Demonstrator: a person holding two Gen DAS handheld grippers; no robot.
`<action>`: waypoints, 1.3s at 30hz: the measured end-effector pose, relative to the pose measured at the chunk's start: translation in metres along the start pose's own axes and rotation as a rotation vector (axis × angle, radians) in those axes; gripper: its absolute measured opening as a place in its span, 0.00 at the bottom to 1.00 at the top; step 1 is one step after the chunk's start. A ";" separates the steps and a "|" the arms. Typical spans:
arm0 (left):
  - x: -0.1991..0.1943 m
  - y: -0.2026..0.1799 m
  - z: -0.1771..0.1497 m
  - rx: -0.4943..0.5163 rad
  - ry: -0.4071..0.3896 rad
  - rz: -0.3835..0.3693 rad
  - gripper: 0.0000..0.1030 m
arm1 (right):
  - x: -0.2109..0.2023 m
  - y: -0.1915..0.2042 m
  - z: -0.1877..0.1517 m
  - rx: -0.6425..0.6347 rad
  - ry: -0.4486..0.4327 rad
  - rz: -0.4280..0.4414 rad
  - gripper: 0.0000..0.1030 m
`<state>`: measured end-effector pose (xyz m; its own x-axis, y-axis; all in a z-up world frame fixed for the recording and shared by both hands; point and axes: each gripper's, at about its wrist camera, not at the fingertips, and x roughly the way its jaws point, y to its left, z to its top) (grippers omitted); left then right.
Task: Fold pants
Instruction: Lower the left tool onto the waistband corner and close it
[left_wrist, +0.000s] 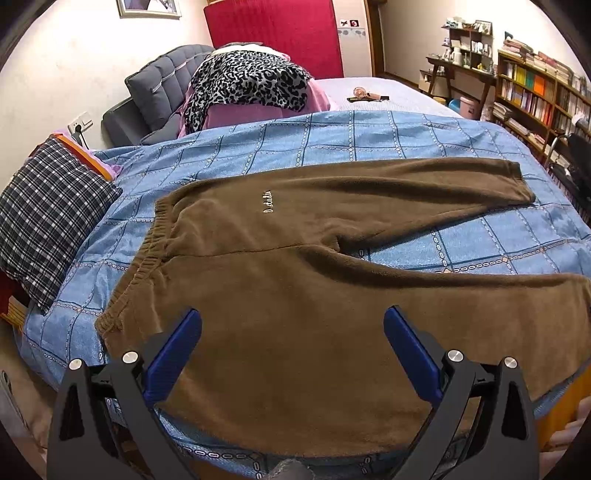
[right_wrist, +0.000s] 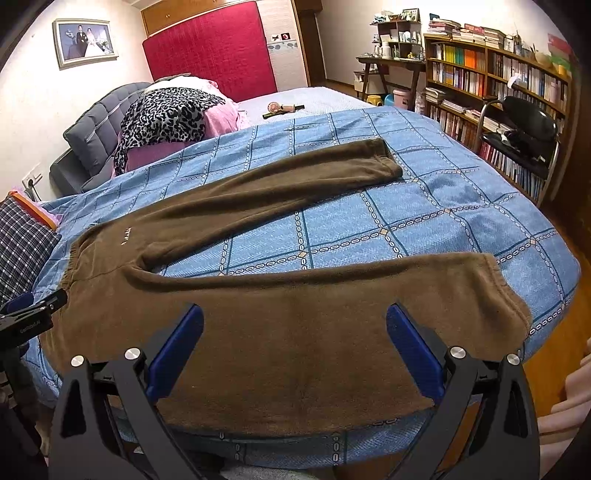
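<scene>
No fold is seen yet: the pants (left_wrist: 295, 295) are laid flat on the blue bedspread (left_wrist: 332, 140), waistband (left_wrist: 147, 251) toward the checked pillow (left_wrist: 48, 214) on the left, and the two legs are spread apart in a V, with bedspread showing between them. The near leg (right_wrist: 314, 314) lies along the bed's front edge, the far leg (right_wrist: 277, 181) well behind it. The left gripper (left_wrist: 292, 354) is held spread wide above the seat area, and the right gripper (right_wrist: 294, 350) likewise above the near leg; nothing is grasped by either. The whole task is judged to remain: one leg brought over the other, then the length folded.
</scene>
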<state>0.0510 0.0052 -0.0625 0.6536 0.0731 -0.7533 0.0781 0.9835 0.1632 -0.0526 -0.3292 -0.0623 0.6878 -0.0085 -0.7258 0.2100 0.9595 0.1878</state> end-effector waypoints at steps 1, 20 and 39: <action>0.003 0.001 0.001 0.003 0.004 0.001 0.95 | 0.002 0.000 0.002 -0.002 0.004 0.000 0.97; 0.087 0.082 0.052 -0.163 0.076 0.118 0.95 | 0.053 -0.007 0.056 0.047 -0.057 -0.024 0.97; 0.227 0.241 0.121 -0.396 0.146 0.228 0.95 | 0.135 0.013 0.088 0.052 0.074 -0.022 0.97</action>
<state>0.3095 0.2385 -0.1168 0.5056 0.2892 -0.8128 -0.3665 0.9249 0.1012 0.1044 -0.3424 -0.0993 0.6298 -0.0068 -0.7767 0.2620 0.9432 0.2042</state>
